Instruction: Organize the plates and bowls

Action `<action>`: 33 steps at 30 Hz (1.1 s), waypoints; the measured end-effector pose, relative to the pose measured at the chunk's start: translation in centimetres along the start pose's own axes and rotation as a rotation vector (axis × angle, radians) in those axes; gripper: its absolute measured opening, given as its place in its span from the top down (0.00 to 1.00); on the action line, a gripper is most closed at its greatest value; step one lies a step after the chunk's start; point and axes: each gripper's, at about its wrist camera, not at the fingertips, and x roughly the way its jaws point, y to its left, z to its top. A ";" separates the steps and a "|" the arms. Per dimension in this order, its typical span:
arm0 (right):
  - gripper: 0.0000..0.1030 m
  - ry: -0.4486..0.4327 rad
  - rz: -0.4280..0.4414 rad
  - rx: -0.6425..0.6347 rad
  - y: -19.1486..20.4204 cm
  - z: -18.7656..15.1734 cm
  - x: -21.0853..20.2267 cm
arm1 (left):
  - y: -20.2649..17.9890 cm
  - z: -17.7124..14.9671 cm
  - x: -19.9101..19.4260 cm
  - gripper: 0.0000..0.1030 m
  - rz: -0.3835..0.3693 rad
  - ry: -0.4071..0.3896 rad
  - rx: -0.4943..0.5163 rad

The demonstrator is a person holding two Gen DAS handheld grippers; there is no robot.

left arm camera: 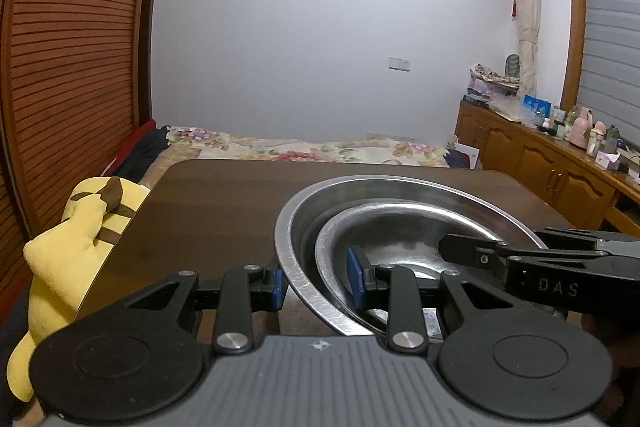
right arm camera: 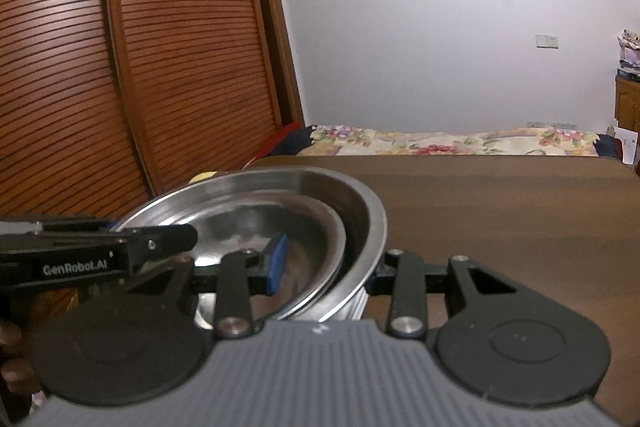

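Note:
A large steel bowl sits on the dark wooden table with a smaller steel bowl nested inside it. My left gripper straddles the left rims of both bowls, one blue pad outside, one inside; the jaws stand apart with gaps to the metal. My right gripper straddles the right rims of the large bowl and the small bowl the same way, its right pad hidden behind the bowl wall. Each gripper shows in the other's view.
A yellow plush toy lies off the table's left edge. A bed with a floral cover lies beyond the table's far edge. A slatted wooden door stands at the left. A wooden cabinet with clutter stands at the right.

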 end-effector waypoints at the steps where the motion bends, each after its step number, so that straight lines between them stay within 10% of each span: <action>1: 0.62 0.002 0.000 -0.003 0.1 -0.1 0.1 | 0.0 -0.1 0.0 0.70 0.004 -0.001 0.002; 33: 0.58 0.008 -0.002 0.022 -0.2 -1.5 0.4 | 0.4 -1.9 1.5 0.70 0.056 0.030 0.018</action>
